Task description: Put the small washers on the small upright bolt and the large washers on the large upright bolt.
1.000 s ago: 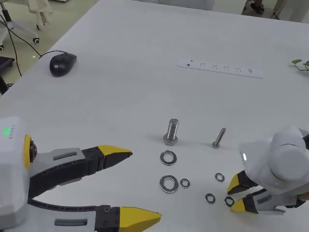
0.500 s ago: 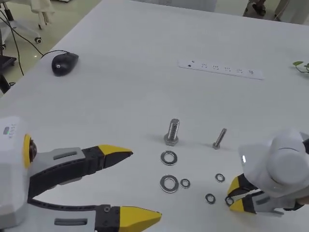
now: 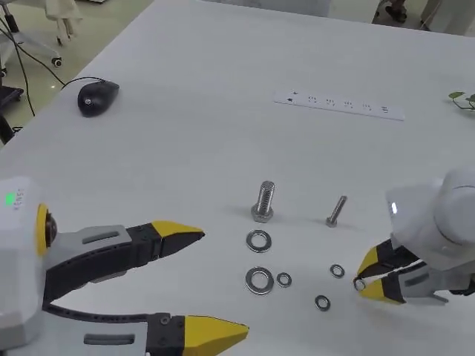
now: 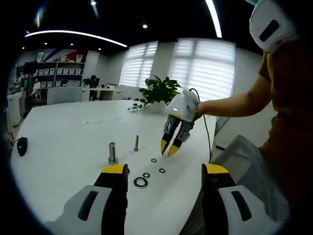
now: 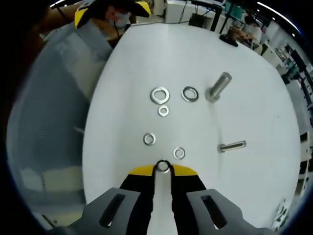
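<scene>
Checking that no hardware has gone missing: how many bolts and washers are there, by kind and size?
Large bolt: 1
Small bolt: 1
Large washers: 2
Small washers: 4, one held in the right gripper
Total: 8

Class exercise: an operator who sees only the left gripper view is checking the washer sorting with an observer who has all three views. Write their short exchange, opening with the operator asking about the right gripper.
Operator: Is the right gripper holding anything? From here I can't tell.
Observer: Yes. The right gripper view shows a small washer pinched between its yellow fingers.
Operator: How many large washers are there to place?
Observer: Two, by the head view. One large washer lies close to the base of the large bolt, and a second large washer lies nearer the person.
</scene>
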Motion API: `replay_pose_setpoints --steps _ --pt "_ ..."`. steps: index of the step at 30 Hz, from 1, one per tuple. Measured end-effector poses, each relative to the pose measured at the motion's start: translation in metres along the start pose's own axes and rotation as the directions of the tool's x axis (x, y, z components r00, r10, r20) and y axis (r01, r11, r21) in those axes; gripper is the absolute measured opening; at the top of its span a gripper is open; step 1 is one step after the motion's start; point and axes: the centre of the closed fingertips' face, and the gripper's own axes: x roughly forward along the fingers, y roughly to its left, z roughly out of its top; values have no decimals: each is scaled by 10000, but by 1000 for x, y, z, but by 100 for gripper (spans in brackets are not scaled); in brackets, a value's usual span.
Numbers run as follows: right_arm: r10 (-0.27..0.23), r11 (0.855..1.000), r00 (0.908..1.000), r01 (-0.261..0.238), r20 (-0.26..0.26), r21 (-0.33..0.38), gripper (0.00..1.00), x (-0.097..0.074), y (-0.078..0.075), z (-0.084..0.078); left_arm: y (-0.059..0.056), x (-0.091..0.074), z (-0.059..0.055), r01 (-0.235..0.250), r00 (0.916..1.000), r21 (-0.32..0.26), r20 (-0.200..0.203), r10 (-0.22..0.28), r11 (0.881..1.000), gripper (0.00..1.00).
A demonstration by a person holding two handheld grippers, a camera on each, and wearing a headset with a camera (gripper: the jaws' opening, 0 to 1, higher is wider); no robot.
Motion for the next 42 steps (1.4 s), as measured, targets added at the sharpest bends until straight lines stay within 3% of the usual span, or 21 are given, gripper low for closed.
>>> replay_pose_setpoints --steps 12,23,32,42 --pt "-937 9954 9955 940 132 -169 12 -31 -49 15 0 -1 -1 -2 10000 10 -88 2 10000 60" --pt "-1153 9922 9932 1158 141 -453 12 -40 -84 33 2 0 1 20 10000 -5 -91 -20 10000 60" --pt "-937 9940 9956 936 23 -567 12 -30 -95 37 5 2 -1 11 9999 -73 -170 -12 10000 60" --pt "-741 9957 9971 731 -172 -565 12 -22 -96 34 7 -1 1 -70 9999 -68 -112 69 10000 60"
